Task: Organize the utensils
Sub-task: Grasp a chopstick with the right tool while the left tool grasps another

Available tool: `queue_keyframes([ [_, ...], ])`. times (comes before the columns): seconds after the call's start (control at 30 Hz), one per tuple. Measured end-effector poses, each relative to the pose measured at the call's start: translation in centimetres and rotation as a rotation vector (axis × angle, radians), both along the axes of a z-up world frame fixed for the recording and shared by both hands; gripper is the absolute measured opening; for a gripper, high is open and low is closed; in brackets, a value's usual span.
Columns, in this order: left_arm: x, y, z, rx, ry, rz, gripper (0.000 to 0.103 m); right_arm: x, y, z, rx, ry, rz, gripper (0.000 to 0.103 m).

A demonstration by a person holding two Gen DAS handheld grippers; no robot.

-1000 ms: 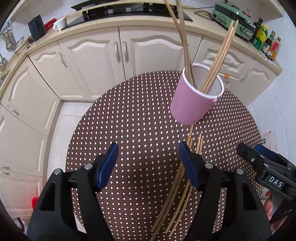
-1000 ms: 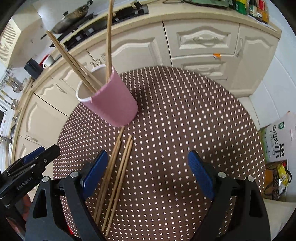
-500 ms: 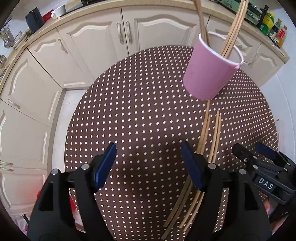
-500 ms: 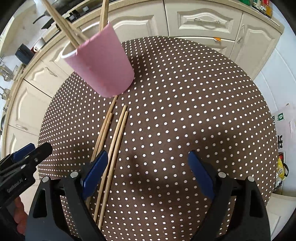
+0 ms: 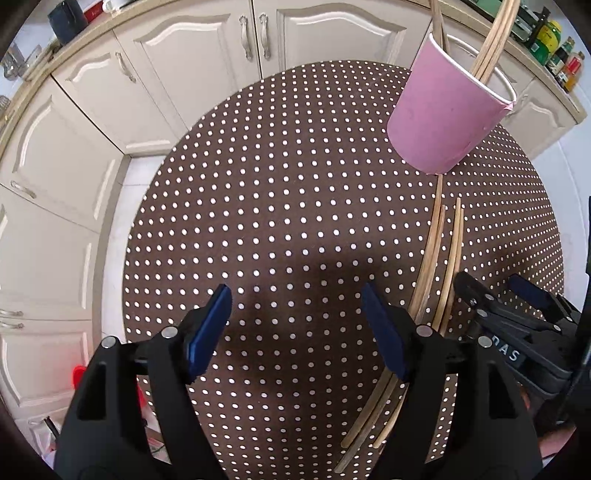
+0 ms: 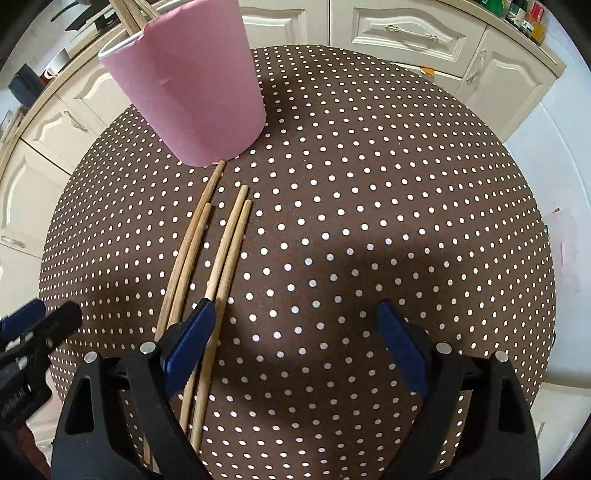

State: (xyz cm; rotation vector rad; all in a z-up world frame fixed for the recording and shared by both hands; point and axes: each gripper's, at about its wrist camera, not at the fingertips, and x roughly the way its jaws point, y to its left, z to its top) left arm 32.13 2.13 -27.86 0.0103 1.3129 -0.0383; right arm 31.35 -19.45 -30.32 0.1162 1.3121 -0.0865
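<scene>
A pink paper cup (image 5: 447, 110) (image 6: 192, 92) stands on the round dotted tablecloth (image 5: 258, 184) with several wooden chopsticks (image 5: 491, 48) sticking out of it. Several loose chopsticks (image 5: 439, 266) (image 6: 221, 243) lie side by side on the cloth just in front of the cup. My left gripper (image 5: 295, 295) hangs open over bare cloth, to the left of the loose sticks, which run under its right finger. My right gripper (image 6: 295, 310) is open too, its left finger above the right-hand pair of sticks. Nothing sits between either pair of pads.
Cream kitchen cabinets (image 5: 207, 74) (image 6: 406, 33) curve around the far side of the table. Bottles (image 5: 554, 48) stand on the counter at the back right. The cloth (image 6: 369, 184) to the right of the sticks is bare. Each gripper shows at the edge of the other's view.
Both grippers have sunk toward the table and tipped further down. The cup has drifted up in both views, and the right gripper's left finger now lies over the loose chopsticks.
</scene>
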Motion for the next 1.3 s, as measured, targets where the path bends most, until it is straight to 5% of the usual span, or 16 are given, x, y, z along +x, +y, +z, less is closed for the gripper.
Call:
queue_keyframes([
  [0.07, 0.0, 0.1, -0.2, 0.003, 0.003, -0.006, 0.072, 0.5, 1.1, -0.1, -0.016, 0.008, 0.014, 0.083],
  [0.17, 0.1, 0.4, -0.5, 0.002, 0.012, -0.006, 0.072, 1.0, 2.5, 0.1, -0.056, -0.014, 0.055, 0.053],
  [0.23, 0.3, 0.4, -0.6, -0.006, 0.017, -0.003, 0.072, 1.2, 2.8, 0.4, -0.04, -0.031, 0.067, 0.021],
  [0.33, 0.7, 0.4, -0.5, -0.013, 0.013, -0.003, 0.072, 1.8, 2.3, 0.3, 0.051, -0.01, 0.065, 0.006],
  [0.6, 2.2, -1.2, -0.2, -0.032, 0.016, -0.034, 0.072, 2.6, -0.1, -0.5, 0.253, -0.009, 0.044, 0.005],
  [1.3, 5.5, -6.8, -2.5, -0.068, 0.088, -0.173, 0.072, 2.2, -6.4, 0.9, 0.315, 0.005, -0.008, 0.005],
])
